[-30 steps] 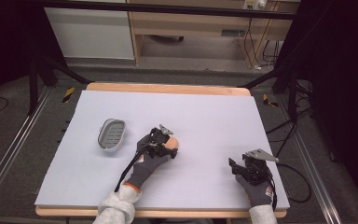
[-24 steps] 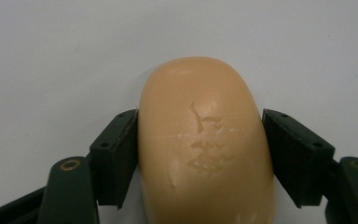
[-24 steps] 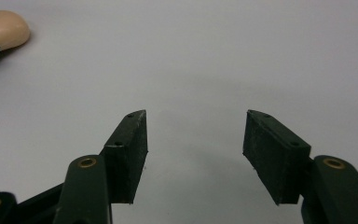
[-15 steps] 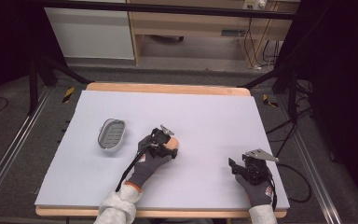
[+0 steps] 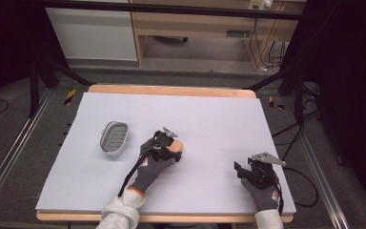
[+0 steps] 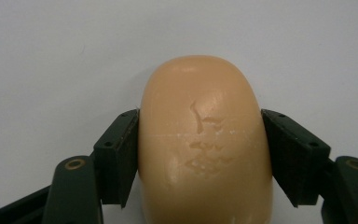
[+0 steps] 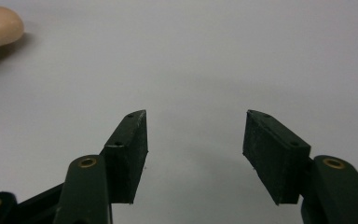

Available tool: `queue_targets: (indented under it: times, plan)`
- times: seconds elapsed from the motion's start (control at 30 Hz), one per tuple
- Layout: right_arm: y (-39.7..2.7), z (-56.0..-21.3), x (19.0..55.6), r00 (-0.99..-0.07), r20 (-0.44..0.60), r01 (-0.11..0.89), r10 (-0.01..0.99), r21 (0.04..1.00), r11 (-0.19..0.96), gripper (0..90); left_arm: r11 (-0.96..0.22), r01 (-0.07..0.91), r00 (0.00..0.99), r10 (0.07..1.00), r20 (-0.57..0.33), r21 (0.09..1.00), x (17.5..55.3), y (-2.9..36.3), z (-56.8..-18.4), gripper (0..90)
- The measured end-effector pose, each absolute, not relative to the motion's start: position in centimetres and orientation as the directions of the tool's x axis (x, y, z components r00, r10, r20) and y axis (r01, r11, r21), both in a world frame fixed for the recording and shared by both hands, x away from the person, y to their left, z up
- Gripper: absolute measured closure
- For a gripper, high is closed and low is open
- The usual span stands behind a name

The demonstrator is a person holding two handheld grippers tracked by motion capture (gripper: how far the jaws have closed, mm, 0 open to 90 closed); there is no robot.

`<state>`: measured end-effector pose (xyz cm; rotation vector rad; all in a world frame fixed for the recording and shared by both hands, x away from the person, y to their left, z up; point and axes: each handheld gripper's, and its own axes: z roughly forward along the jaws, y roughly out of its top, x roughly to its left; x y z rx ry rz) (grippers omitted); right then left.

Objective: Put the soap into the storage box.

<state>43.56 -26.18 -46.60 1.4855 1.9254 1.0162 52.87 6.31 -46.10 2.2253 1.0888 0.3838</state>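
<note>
Nothing has moved: we see left gripper (image 6: 200,158) jaws clamping the soap bar (image 6: 205,144) mid-bench (image 5: 209,109); waxy, slippery, dentable, so grip its flanks. Right gripper (image 7: 193,156) jaws gape, empty.

A wide stretch of the pale grey desk (image 5: 209,114) is lying bare across its far half and between the two hands. Near the left side, an oval grey slotted soap dish (image 5: 114,137) is sitting just beside the left hand-held gripper (image 5: 171,148), narrowing the passage there. That gripper's jaws are pressing both sides of a rounded peach-coloured soap bar (image 6: 205,140). The right hand-held gripper (image 7: 193,149) is resting well apart, jaws spread, with bare surface ahead of it.
</note>
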Motion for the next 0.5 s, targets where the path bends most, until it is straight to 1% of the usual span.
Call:
queue_targets:
  times: [0.5]
  plan:
    - [-26.2,-46.5,43.5,-0.276,0.060,0.585,0.959,0.803,0.118,40.0,-0.430,0.571,0.622,0.783,-0.026,0.699,51.1,9.0,-42.8,31.5]
